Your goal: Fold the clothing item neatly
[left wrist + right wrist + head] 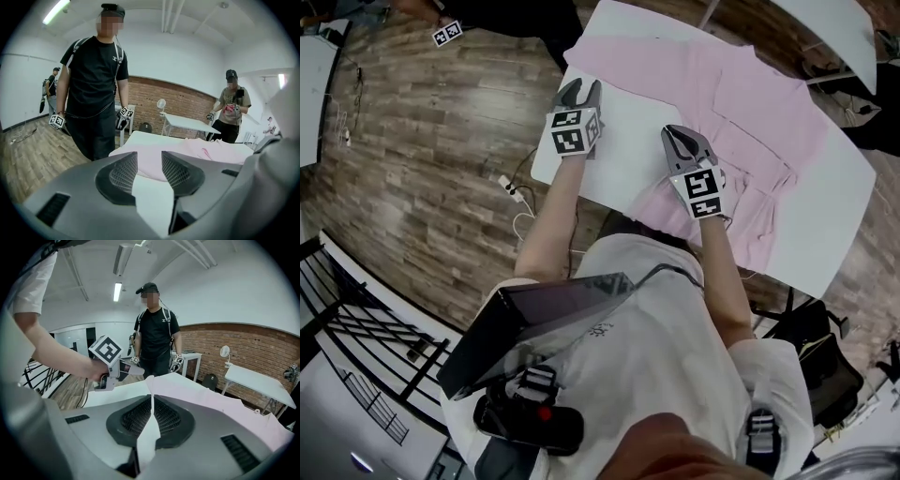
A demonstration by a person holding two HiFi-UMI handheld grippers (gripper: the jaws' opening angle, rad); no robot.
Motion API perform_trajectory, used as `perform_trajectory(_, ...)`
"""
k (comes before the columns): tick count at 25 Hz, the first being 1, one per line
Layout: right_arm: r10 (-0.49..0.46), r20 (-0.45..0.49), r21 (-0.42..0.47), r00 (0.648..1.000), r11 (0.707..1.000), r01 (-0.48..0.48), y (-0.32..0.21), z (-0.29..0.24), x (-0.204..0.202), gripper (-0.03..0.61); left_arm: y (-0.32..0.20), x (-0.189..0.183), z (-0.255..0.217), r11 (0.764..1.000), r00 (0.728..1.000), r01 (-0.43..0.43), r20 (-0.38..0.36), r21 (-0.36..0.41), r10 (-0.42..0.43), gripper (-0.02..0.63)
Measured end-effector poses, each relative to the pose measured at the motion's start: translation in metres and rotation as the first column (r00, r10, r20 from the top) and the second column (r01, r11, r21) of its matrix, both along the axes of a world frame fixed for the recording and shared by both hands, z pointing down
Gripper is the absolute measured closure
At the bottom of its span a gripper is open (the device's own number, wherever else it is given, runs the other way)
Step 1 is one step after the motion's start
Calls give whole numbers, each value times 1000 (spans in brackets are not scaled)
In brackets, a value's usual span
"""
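With the pink shirt [759, 112] spread on the white desk [623, 141], the left claw [578, 90], open and empty, should take the cloth edge just at its 12 o'clock, while the right claw [677, 136], shut on nothing, must open before pinching cloth.

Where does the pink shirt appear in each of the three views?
Head view: pink shirt at upper right, spread on the white table.
Left gripper view: pink shirt at centre, beyond the jaws.
Right gripper view: pink shirt from centre to right.
Shared landmark: the white table under it.
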State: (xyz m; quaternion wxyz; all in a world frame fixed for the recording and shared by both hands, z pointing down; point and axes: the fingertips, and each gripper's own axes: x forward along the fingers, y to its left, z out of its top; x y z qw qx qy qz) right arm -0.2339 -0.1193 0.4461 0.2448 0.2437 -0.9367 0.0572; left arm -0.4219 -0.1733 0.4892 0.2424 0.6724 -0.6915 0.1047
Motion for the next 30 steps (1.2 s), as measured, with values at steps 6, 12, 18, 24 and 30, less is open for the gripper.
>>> perform_trajectory(6,13,-25,-19,1000,1000,-13,-12,10,-13,574,-46,-32,25,998,999,11,34,-58,-9,462)
perform_trajectory(12,4,-40,-37,999,999,-5,-19,18,-25,574,-74,-66,53,990,995,56,94,-127,-44,462)
perform_trajectory(18,12,-62,-65,998,998,-16,-25,33,-26,574,-93,-86,80,980,992,76,117,-183,-55,462)
perform_trajectory(24,30,-75,-75,997,997,-35,-31,38,-23,574,-103,-88,87,977,992,64,117,-203,-41,461)
perform_trajectory(30,45,-82,-83,996,995,-51,-34,41,-22,574,-105,-94,102,969,992,81,115,-234,-55,462)
